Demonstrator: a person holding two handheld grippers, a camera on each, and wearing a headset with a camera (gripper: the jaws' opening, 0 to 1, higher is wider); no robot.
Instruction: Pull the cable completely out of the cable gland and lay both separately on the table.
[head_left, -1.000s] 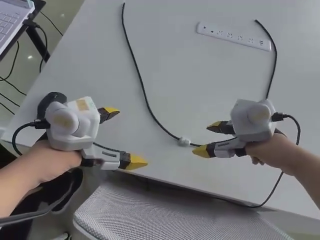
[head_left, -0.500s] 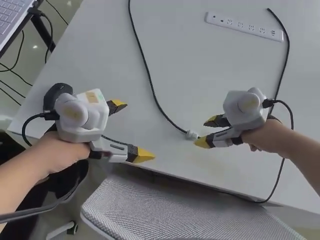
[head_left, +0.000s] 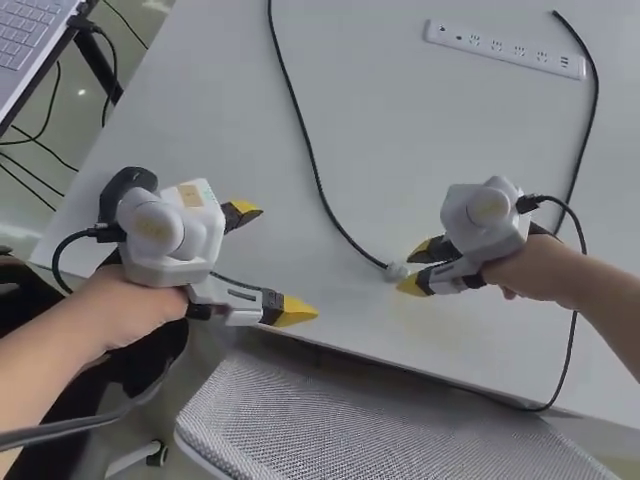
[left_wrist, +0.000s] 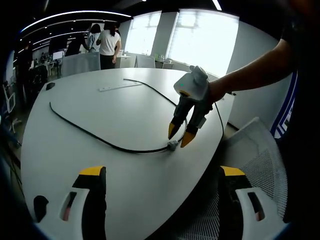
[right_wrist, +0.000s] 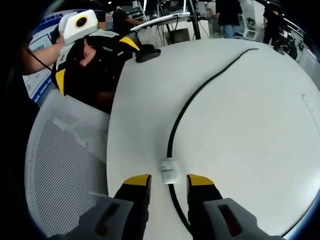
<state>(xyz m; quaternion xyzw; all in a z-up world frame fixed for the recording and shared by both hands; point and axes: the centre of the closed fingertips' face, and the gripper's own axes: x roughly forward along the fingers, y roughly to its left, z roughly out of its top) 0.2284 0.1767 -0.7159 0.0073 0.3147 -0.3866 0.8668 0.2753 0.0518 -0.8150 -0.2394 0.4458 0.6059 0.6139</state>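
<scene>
The right gripper (head_left: 410, 268) hovers at the cable gland (head_left: 396, 270) on its cable (head_left: 310, 160), jaws partly open either side, gripping nothing; the left gripper (head_left: 275, 262) hangs wide open, empty, near left.

What I can't make out from here

The cable (head_left: 310, 160) runs off the top edge of the head view, and its near end is hidden under the right gripper (head_left: 405, 272). In the right gripper view it disappears beneath the gripper body between the jaws. In the head view the cable gland (head_left: 396, 270) is too small for me to tell whether a jaw touches it. The laptop (head_left: 25, 30) is cropped by the corner.
</scene>
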